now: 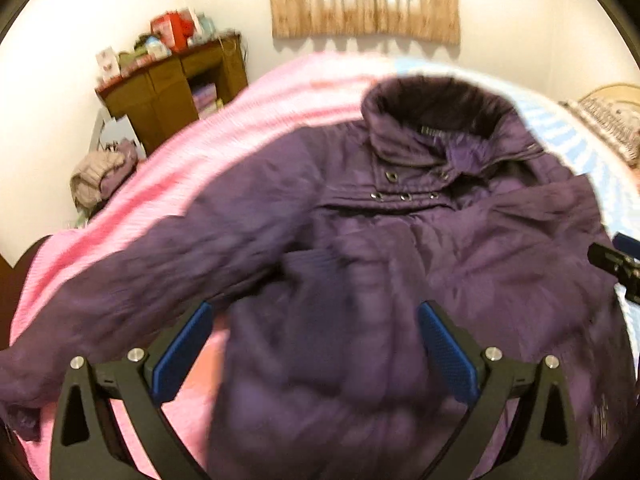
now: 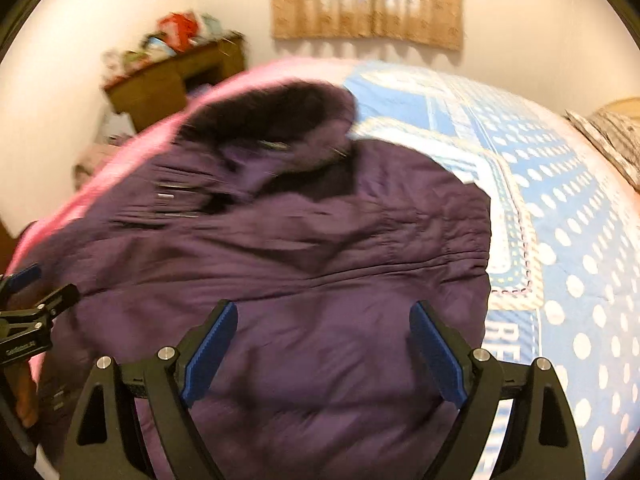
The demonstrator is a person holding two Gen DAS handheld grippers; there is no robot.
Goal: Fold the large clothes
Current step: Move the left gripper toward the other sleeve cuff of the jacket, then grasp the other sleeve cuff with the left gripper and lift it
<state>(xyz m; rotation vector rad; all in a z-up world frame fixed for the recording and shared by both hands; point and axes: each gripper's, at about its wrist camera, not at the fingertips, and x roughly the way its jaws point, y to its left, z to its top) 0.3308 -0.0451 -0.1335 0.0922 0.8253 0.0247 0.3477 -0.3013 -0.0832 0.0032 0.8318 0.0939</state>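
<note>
Hovering: left gripper and right gripper, jaws spread and empty, over purple jacket laid flat on bed for folding.

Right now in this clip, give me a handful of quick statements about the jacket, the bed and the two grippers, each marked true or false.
1. The purple jacket lies spread on the bed. True.
2. The left gripper is clamped shut on a sleeve. False: its jaws stand wide apart, with the jacket below and nothing pinched between them.
3. The right gripper is open above the jacket. True.
4. The bed cover is one plain colour. False: a pink blanket covers one side and a blue dotted sheet the other.
5. The jacket's dark collar points away from the grippers, towards the far wall. True.
6. The brown cabinet has a bare top. False: boxes and other items crowd it.
</note>
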